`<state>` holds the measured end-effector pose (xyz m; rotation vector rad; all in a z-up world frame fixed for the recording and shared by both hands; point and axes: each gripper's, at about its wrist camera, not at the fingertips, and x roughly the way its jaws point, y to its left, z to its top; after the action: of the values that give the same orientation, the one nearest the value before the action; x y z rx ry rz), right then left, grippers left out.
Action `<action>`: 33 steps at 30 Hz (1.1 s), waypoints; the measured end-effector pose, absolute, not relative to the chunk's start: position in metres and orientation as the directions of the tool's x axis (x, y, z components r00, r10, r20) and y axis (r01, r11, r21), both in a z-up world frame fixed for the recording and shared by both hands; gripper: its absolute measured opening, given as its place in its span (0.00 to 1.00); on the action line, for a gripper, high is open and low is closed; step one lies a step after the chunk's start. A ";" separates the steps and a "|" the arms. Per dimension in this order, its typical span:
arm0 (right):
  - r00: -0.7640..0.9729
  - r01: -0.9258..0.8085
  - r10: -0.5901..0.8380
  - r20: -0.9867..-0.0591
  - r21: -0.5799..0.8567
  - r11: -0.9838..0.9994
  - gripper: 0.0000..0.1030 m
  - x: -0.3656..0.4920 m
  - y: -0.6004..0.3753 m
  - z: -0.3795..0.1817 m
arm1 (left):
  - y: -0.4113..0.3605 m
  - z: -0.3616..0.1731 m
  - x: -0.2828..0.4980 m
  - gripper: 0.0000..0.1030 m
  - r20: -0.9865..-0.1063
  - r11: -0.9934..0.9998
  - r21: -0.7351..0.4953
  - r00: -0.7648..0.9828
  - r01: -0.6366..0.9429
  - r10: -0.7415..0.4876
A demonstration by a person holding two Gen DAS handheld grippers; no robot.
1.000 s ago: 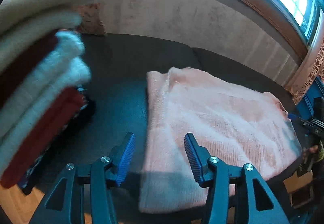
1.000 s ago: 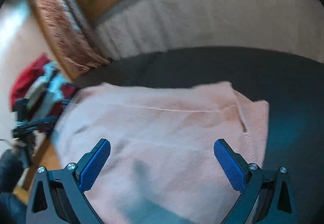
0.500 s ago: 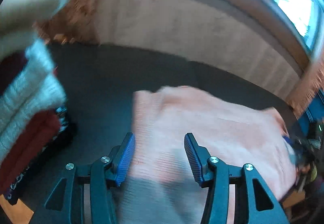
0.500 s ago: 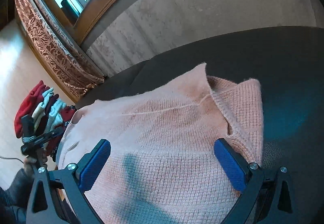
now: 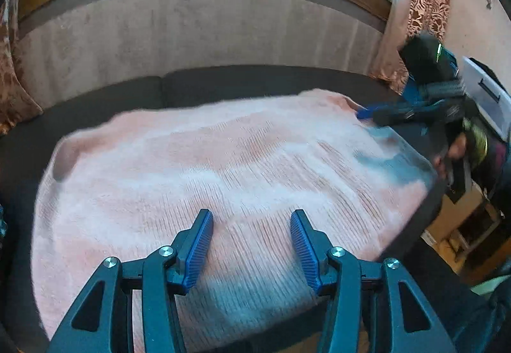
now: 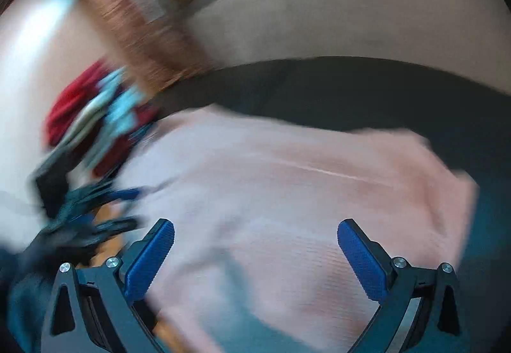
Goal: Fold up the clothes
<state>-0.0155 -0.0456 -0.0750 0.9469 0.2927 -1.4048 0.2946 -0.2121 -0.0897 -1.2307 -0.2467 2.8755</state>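
With the pink sweater [image 5: 223, 168] lying folded on the dark couch [image 5: 223, 81], the left gripper [image 5: 250, 244] and right gripper [image 6: 255, 254] both hover over it with jaws released (nothing held), so a hasty pinch may catch only the top layer and undo the fold.

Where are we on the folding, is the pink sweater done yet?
Done: a stack of folded red and white clothes sits beside the dark sofa. In hand: nothing; the left gripper and right gripper hover open over the pink sweater. Left: the sweater, partly folded at most, needs finishing and stacking.
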 end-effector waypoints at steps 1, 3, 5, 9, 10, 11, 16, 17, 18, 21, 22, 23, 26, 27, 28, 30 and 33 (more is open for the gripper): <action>0.256 0.922 -0.667 -0.700 0.384 -0.049 1.00 -0.007 -0.058 -0.067 | -0.217 -0.096 0.291 0.50 -0.735 -0.986 -0.149 -0.675 0.076 0.059; 0.344 0.908 -0.607 -0.716 0.418 0.022 1.00 0.000 -0.081 -0.062 | -0.225 -0.107 0.285 0.50 -0.756 -0.980 -0.158 -0.654 0.119 0.042; 0.409 0.890 -0.529 -0.743 0.454 0.050 1.00 0.004 -0.107 -0.068 | -0.227 -0.109 0.285 0.48 -0.748 -0.972 -0.183 -0.663 0.149 0.040; 0.459 0.876 -0.371 -0.807 0.480 0.042 1.00 0.013 -0.146 -0.091 | -0.224 -0.104 0.286 0.45 -0.724 -0.966 -0.195 -0.689 0.169 0.025; 0.459 0.878 -0.339 -0.821 0.477 0.032 1.00 0.015 -0.152 -0.097 | -0.224 -0.105 0.286 0.45 -0.723 -0.967 -0.196 -0.690 0.166 0.028; 0.437 0.892 -0.329 -0.837 0.451 0.040 1.00 0.020 -0.153 -0.098 | -0.224 -0.107 0.285 0.45 -0.725 -0.966 -0.201 -0.688 0.163 0.035; 0.297 0.955 -0.294 -0.908 0.276 0.112 1.00 0.046 -0.148 -0.101 | -0.227 -0.117 0.284 0.48 -0.715 -0.961 -0.226 -0.697 0.157 0.054; 0.269 0.962 -0.295 -0.917 0.244 0.121 1.00 0.052 -0.146 -0.101 | -0.226 -0.117 0.283 0.48 -0.714 -0.964 -0.218 -0.698 0.155 0.050; 0.242 0.969 -0.293 -0.925 0.213 0.126 1.00 0.058 -0.145 -0.101 | -0.225 -0.117 0.283 0.48 -0.714 -0.966 -0.212 -0.699 0.152 0.047; 0.197 0.978 -0.284 -0.938 0.170 0.117 0.78 0.067 -0.144 -0.098 | -0.226 -0.117 0.283 0.48 -0.711 -0.966 -0.212 -0.702 0.151 0.047; 0.189 0.980 -0.277 -0.942 0.164 0.112 0.71 0.069 -0.144 -0.096 | -0.228 -0.117 0.282 0.48 -0.711 -0.964 -0.216 -0.701 0.153 0.048; 0.181 0.982 -0.265 -0.947 0.157 0.107 0.56 0.071 -0.143 -0.092 | -0.229 -0.116 0.281 0.48 -0.712 -0.963 -0.220 -0.701 0.155 0.049; 0.183 0.979 -0.238 -0.954 0.156 0.129 0.07 0.078 -0.137 -0.085 | -0.230 -0.115 0.278 0.48 -0.713 -0.960 -0.227 -0.699 0.167 0.047; 0.162 0.981 -0.236 -0.958 0.131 0.140 0.07 0.082 -0.135 -0.084 | -0.231 -0.114 0.277 0.48 -0.715 -0.959 -0.229 -0.697 0.169 0.048; 0.137 0.985 -0.242 -0.960 0.105 0.140 0.07 0.084 -0.135 -0.084 | -0.231 -0.112 0.275 0.48 -0.718 -0.959 -0.227 -0.695 0.170 0.047; 0.084 0.990 -0.274 -0.958 0.049 0.130 0.06 0.087 -0.136 -0.082 | -0.232 -0.108 0.271 0.48 -0.717 -0.961 -0.220 -0.696 0.170 0.041; 0.000 0.998 -0.356 -0.934 -0.021 0.055 0.06 0.079 -0.140 -0.077 | -0.245 -0.092 0.263 0.48 -0.685 -0.954 -0.212 -0.729 0.212 -0.010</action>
<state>0.0790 -0.1395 -0.0771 0.8919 0.9718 -1.3257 0.2626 -0.2449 -0.0919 -1.1876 -0.4543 3.0041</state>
